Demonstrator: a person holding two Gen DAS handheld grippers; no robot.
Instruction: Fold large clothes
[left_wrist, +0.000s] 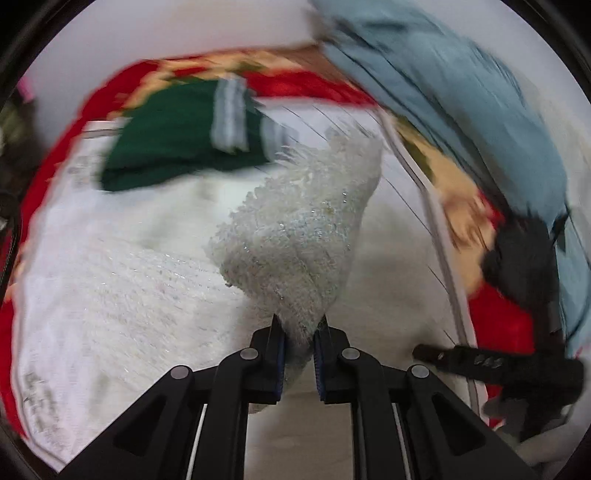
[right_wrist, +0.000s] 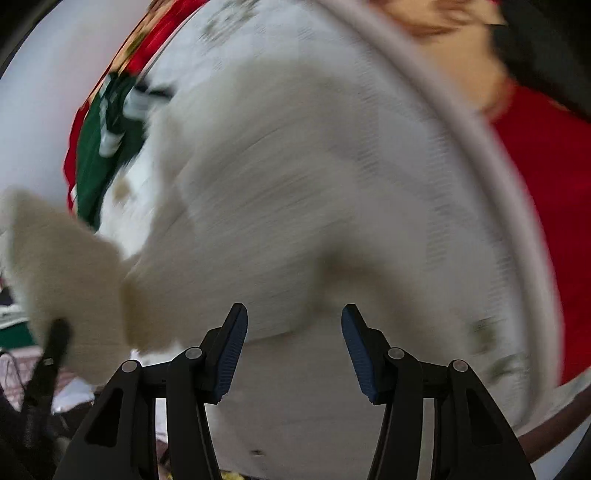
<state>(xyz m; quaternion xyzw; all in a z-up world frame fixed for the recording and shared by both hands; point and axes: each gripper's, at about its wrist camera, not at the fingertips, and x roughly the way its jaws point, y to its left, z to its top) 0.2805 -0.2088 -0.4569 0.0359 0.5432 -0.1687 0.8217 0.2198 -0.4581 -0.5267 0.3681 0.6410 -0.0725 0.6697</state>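
Left gripper (left_wrist: 299, 328) pinches a fold of the fluffy white knit garment (left_wrist: 295, 229), the fold running up and away from the jaws | right gripper (right_wrist: 293, 321) spread, nothing between its pads, above the garment on the red-bordered white cloth (left_wrist: 48, 206) | left view alone shows blue-grey fabric (left_wrist: 461, 110); folded green garment with grey stripes (left_wrist: 177, 140) lies beyond.

Soft, even indoor light, no harsh shadows or glare. Heavy motion blur, worst in right wrist view. Fisheye bending, dark vignette at rims. Nearest foreground stays sharp.
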